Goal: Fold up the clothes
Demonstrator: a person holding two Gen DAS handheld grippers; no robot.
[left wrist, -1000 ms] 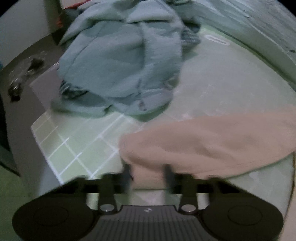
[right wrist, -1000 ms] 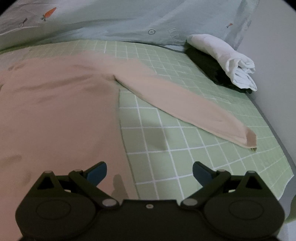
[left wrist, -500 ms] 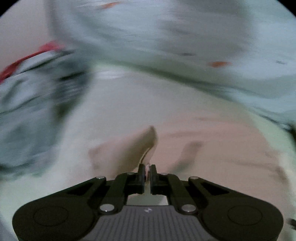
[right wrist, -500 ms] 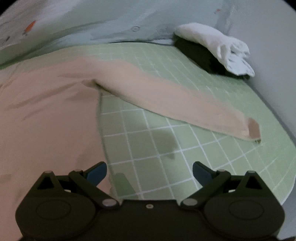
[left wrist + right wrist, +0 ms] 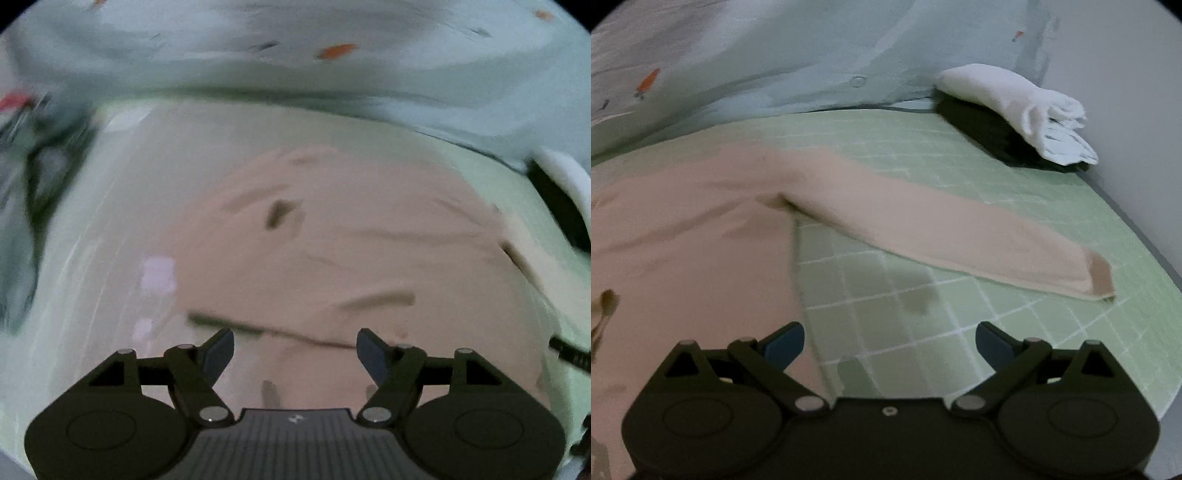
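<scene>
Pink top (image 5: 683,236): spread flat on the green grid mat (image 5: 923,306), its body filling the left of the right wrist view and most of the blurred left wrist view (image 5: 332,266).
Sleeve (image 5: 960,236): stretched out to the right across the mat, cuff lying flat near the mat's right edge.
Left gripper (image 5: 295,349): poised above the top's body, fingers spread wide with nothing between them; a dark fold line in the cloth runs just beyond the tips.
Right gripper (image 5: 890,341): jaws wide apart and empty, hanging over bare mat; the top's side edge passes under the left finger, and the sleeve lies well ahead of the tips.
Backdrop: pale blue bedding with carrot print (image 5: 775,55) behind the mat; a rolled white cloth (image 5: 1015,107) on a dark item at the far right corner.
</scene>
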